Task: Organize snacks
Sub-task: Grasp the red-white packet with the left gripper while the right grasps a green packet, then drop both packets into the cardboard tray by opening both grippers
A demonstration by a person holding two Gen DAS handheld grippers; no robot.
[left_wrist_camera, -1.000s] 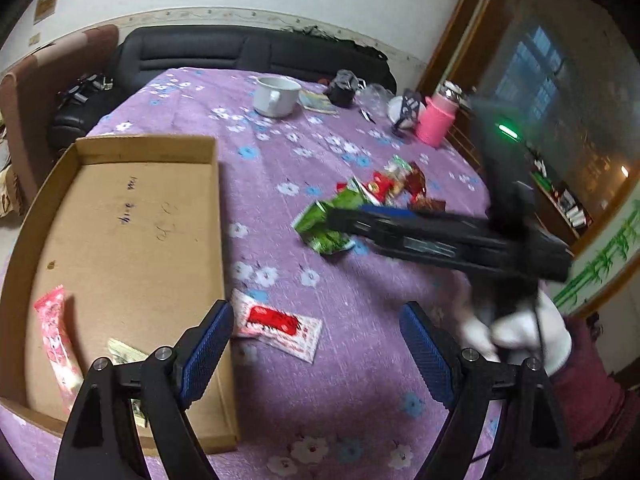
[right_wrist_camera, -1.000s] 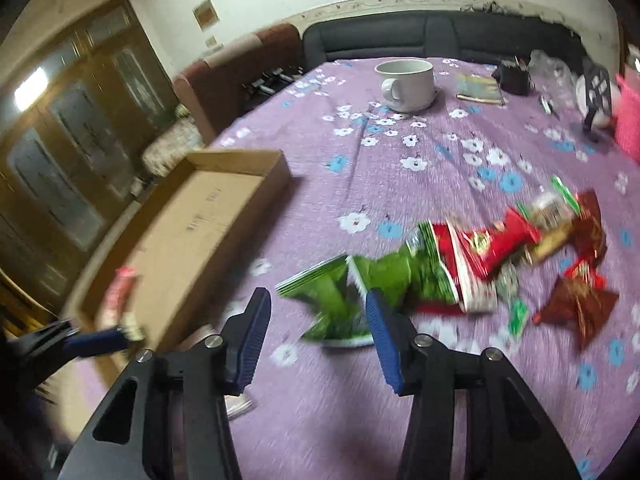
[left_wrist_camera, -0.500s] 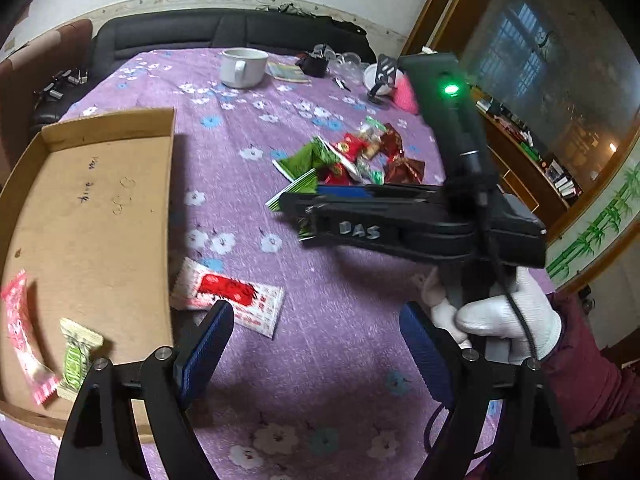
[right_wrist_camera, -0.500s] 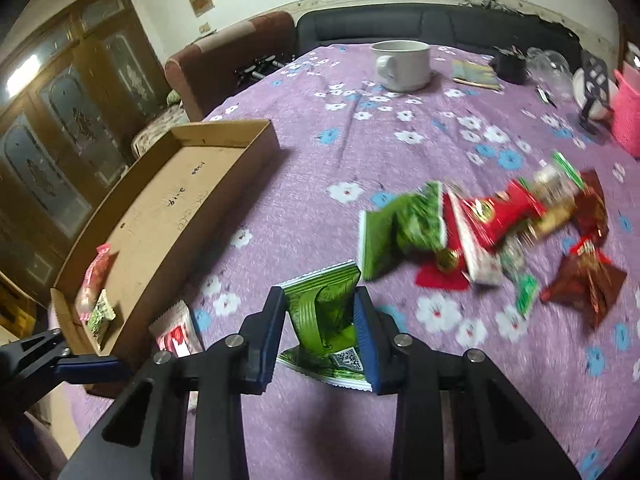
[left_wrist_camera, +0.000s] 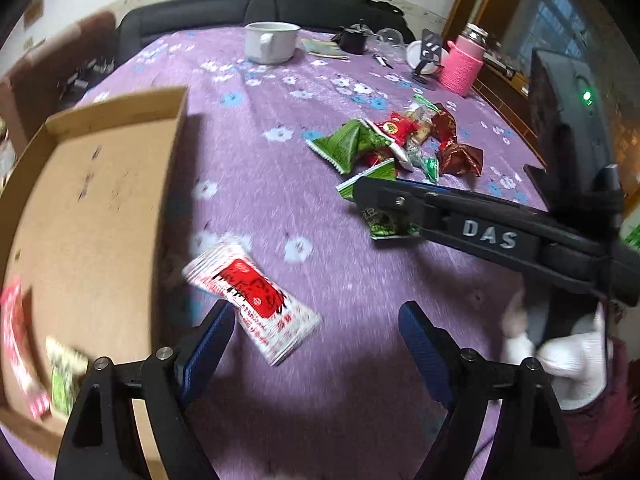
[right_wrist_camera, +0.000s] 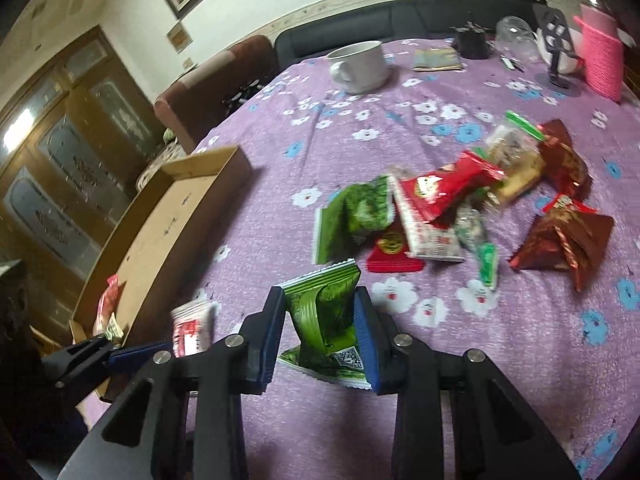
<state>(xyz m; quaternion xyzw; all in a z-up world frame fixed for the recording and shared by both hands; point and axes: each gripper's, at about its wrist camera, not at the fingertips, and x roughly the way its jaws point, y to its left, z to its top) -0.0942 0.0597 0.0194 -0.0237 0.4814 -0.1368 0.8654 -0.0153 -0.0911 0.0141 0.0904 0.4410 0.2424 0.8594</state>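
Table [left_wrist_camera: 360, 380]: lying under a purple cloth with white and blue flowers, running back to a dark sofa [right_wrist_camera: 400, 20] and a brown armchair [right_wrist_camera: 208, 92] against a pale wall; wooden glass-paned doors [right_wrist_camera: 52, 184] standing on one side.

Near: my left gripper [left_wrist_camera: 316, 344], jaws closing but apart on nothing, hanging over a red-and-white packet [left_wrist_camera: 252, 296] lying flat just beside a cardboard tray [left_wrist_camera: 92, 208]. Two small packets [left_wrist_camera: 40, 368] are lying in the tray's near corner.

My right gripper [right_wrist_camera: 320, 336], jaws clamped on a green snack packet [right_wrist_camera: 326, 312], is holding it upright and creased just above the cloth; a white-gloved hand [left_wrist_camera: 568, 356] is gripping that tool.

Middle: a pile of snacks [right_wrist_camera: 460, 208], green, red and dark brown wrappers overlapping.

Far: white mug [right_wrist_camera: 360, 66], booklet [right_wrist_camera: 436, 60], glass jar [right_wrist_camera: 516, 38], pink knitted bottle [right_wrist_camera: 602, 62].
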